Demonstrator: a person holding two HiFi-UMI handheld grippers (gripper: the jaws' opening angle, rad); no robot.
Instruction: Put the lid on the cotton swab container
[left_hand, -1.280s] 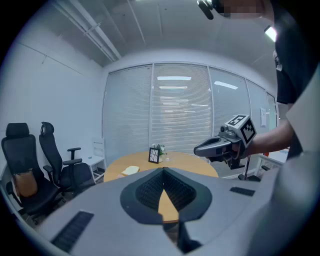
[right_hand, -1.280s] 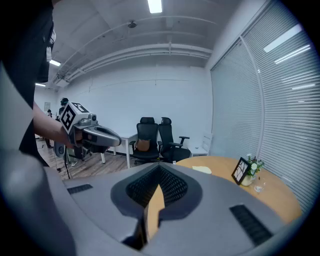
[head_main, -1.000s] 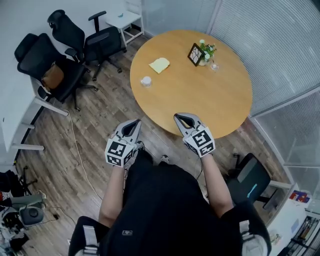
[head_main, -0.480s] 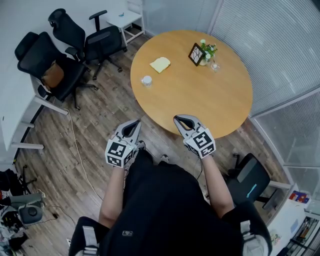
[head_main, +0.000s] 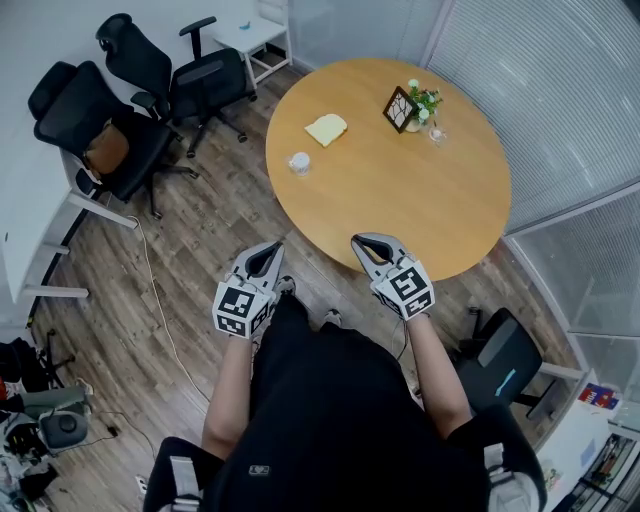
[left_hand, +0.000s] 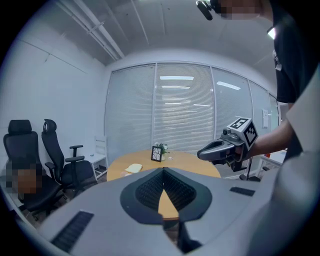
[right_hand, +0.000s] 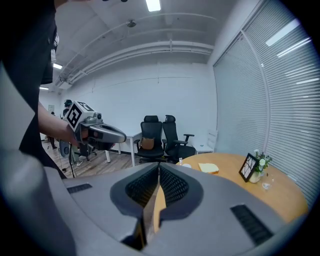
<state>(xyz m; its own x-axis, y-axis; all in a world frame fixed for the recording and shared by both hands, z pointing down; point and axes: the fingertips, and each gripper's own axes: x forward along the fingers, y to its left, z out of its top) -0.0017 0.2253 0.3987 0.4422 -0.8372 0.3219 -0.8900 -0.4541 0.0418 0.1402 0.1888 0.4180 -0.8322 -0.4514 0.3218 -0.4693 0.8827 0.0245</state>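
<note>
Since the earlier head views, the round table (head_main: 420, 215) and everything on it are sitting a touch further right in frame. Both grippers are riding slightly lower, so the person seems to be shifting stance, not reaching.

At far left, black office chairs (head_main: 120, 135) are standing on the wood floor. The left gripper (head_main: 271, 247) is hovering over the floor just short of the table's near edge, its jaws pressed together with nothing between them. Beyond it and a little to the right, the cotton swab container (head_main: 299, 162) is standing near the table's left rim, a small pale round thing. It is too small here to tell whether its lid is off or where the lid is lying. A flat pale yellow item (head_main: 326, 129) is lying just past it.

The container is probably light, thin plastic, stiff but easy to tip or skid. It should be steadied by its side wall, and the lid pinched at its rim.

The right gripper (head_main: 361, 242) is hanging over the table's near edge, its jaws likewise closed and empty. The container is lying well apart from both grippers, ahead of them and to the left of the right one. Farther right, a framed picture (head_main: 400, 108) and a small flower vase (head_main: 419, 102) are standing near the far rim.
</note>
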